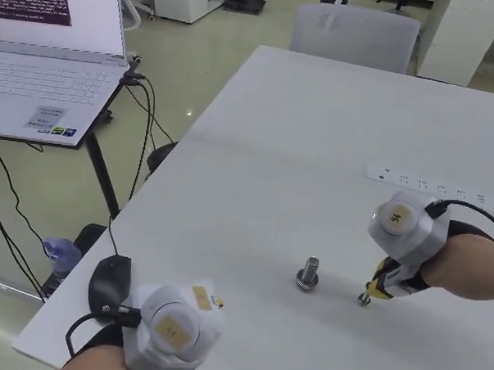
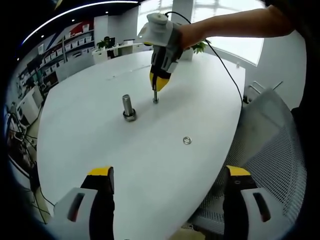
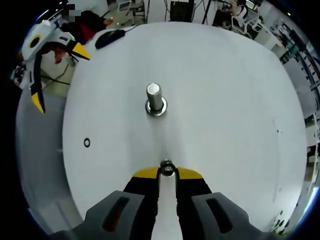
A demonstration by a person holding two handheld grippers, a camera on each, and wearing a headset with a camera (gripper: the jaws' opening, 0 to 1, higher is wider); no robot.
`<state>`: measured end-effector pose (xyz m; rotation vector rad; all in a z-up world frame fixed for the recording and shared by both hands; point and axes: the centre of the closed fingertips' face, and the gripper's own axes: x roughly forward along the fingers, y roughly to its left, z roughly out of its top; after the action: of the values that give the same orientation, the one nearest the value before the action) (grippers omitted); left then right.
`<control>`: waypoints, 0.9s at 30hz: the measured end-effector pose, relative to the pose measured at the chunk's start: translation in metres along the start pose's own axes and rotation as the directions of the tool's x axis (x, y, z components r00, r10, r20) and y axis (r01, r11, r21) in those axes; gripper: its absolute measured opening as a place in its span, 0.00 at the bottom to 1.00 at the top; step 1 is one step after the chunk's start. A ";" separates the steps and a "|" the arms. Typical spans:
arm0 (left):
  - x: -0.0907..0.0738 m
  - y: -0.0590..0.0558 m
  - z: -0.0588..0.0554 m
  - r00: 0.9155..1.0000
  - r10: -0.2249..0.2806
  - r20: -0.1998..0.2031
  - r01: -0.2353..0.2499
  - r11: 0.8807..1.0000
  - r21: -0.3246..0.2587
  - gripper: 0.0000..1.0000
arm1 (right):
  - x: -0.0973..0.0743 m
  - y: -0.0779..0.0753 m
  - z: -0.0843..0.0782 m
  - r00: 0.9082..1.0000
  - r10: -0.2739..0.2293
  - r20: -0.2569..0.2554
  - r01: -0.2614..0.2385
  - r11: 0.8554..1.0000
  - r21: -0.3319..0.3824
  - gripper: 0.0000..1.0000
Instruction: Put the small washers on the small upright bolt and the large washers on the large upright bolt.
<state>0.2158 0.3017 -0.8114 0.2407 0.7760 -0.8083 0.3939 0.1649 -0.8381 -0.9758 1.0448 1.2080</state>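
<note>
Smooth and matte white, the tabletop (image 1: 315,139) curves at its corners and stands on a glossy pale floor, with a grey mesh-backed chair (image 1: 354,34) at its far end. Near the middle stands the large bolt (image 1: 308,274), a dull steel threaded cylinder with a wider collar at its foot. Just beside it rises the thin small bolt (image 1: 363,299), where the right hand-held gripper (image 1: 372,290) has its yellow-tipped jaws pinched on a small washer (image 3: 167,168) at the bolt's top. Toward the near edge from the large bolt lies a loose washer (image 2: 187,140), flat on the tabletop. The left hand-held gripper (image 2: 167,172) holds its jaws spread wide, gripping nothing. Well left of the large bolt sit a black mouse (image 1: 110,283) and a white laptop (image 1: 47,78); beyond it lies a white power strip (image 1: 431,186).
</note>
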 end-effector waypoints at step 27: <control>-0.003 0.004 -0.014 1.000 -0.003 -0.028 0.002 1.000 -0.014 0.88 | 0.031 0.001 -0.007 0.998 0.019 -0.053 -0.020 1.000 -0.011 0.12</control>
<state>0.2101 0.3132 -0.8194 0.2393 0.8078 -0.8033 0.3937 0.1654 -0.8698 -1.0129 1.0922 1.2108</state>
